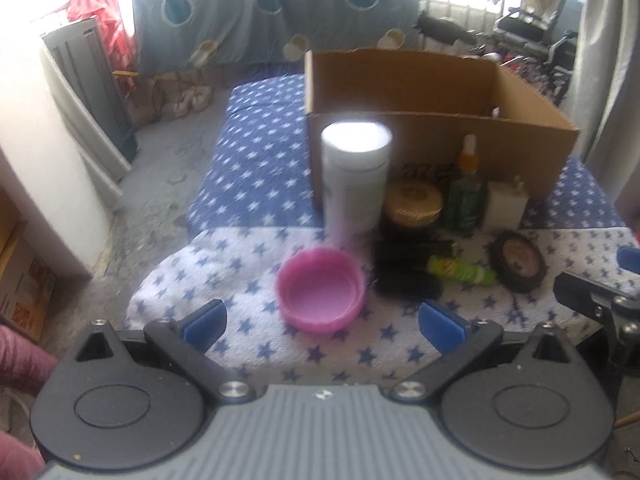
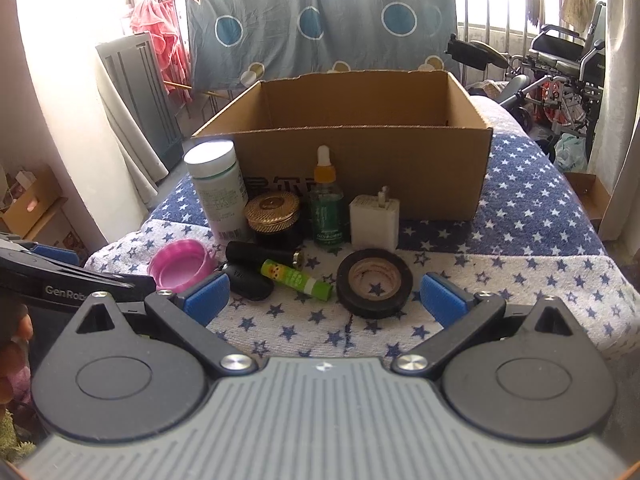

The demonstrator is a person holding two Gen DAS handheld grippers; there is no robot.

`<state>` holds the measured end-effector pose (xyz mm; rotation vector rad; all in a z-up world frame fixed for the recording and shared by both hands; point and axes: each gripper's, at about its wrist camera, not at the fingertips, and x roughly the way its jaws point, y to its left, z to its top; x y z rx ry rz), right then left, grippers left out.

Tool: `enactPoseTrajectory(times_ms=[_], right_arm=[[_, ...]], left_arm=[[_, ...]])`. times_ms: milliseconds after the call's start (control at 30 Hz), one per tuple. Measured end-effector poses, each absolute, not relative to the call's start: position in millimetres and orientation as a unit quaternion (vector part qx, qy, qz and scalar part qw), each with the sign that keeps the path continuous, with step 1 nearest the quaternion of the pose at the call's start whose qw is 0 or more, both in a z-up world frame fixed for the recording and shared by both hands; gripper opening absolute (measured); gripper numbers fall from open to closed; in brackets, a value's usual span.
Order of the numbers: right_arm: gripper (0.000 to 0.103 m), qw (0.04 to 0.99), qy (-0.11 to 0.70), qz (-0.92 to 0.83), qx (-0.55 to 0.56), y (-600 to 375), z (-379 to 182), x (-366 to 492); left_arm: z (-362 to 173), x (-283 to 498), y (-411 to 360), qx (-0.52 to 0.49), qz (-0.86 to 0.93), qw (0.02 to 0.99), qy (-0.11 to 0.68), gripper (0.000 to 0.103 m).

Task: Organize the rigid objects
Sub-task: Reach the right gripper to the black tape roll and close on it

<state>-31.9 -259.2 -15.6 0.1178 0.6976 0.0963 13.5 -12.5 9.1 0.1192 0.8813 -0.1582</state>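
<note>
A pink lid (image 1: 322, 290) (image 2: 181, 266) lies on the star-print cloth just ahead of my open left gripper (image 1: 322, 325). My right gripper (image 2: 325, 298) is open too, with a black tape roll (image 2: 374, 288) (image 1: 518, 266) between its fingers' line and slightly ahead. Behind stand a white bottle (image 1: 355, 178) (image 2: 219, 192), a gold-lidded jar (image 2: 273, 214) (image 1: 413, 202), a green dropper bottle (image 2: 327, 200) (image 1: 465, 192) and a white charger (image 2: 375, 220) (image 1: 504, 208). A green tube (image 2: 297, 280) (image 1: 460, 271) and black items (image 2: 260, 258) lie in front. An open cardboard box (image 2: 360, 160) (image 1: 436, 136) sits behind them all.
The star-print cloth (image 2: 520, 240) covers a bed-like surface whose left edge drops to the floor (image 1: 160, 184). A wheelchair (image 2: 560, 64) stands at the far right. A hanging sheet (image 2: 320, 20) and a grey panel (image 2: 136, 92) lie beyond. My left gripper's finger (image 2: 60, 276) shows at the left edge.
</note>
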Motion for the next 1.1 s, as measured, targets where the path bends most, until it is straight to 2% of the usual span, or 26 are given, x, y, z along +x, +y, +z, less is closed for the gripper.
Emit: enactPoseTrajectory(times_ms=[233, 333, 367, 467, 500, 567, 667, 733, 833, 967, 1033, 1100], right_arm=[[0.102, 0.935, 0.335, 0.046, 0.107, -299, -22, -31], [0.101, 0.928, 0.34, 0.052, 0.146, -317, -31, -25], [0.101, 0.924, 0.344, 0.053, 0.157, -322, -35, -22], [0.092, 0.916, 0.354, 0.057, 0.181, -334, -46, -9], [0.088, 0.914, 0.357, 0.058, 0.185, -337, -49, -4], [0.078, 0.91, 0.364, 0.063, 0.189, -342, -56, 7], [0.064, 0.9, 0.381, 0.079, 0.195, -345, -66, 24], [0.05, 0.894, 0.393, 0.09, 0.197, -346, -74, 33], [0.042, 0.887, 0.404, 0.107, 0.197, -346, -81, 41], [0.033, 0.885, 0.416, 0.113, 0.179, -343, -87, 50], [0.025, 0.88, 0.426, 0.11, 0.177, -345, -91, 54], [0.023, 0.874, 0.434, 0.112, 0.185, -348, -96, 57]], left_arm=[[2, 11, -42, 0.074, -0.179, 0.9, 0.39, 0.1], [-5, 13, -58, 0.079, -0.223, 0.893, 0.382, 0.089], [-8, 14, -64, 0.081, -0.235, 0.891, 0.381, 0.082], [-17, 21, -84, 0.096, -0.26, 0.882, 0.381, 0.073], [-19, 25, -91, 0.102, -0.268, 0.878, 0.384, 0.067], [-25, 31, -105, 0.116, -0.283, 0.868, 0.392, 0.06], [-32, 36, -123, 0.141, -0.305, 0.855, 0.395, 0.06], [-35, 39, -134, 0.156, -0.317, 0.847, 0.397, 0.061], [-40, 44, -150, 0.173, -0.33, 0.838, 0.4, 0.069], [-47, 50, -166, 0.2, -0.329, 0.831, 0.401, 0.071], [-53, 54, -173, 0.216, -0.327, 0.825, 0.408, 0.071], [-57, 58, -175, 0.225, -0.325, 0.82, 0.413, 0.071]])
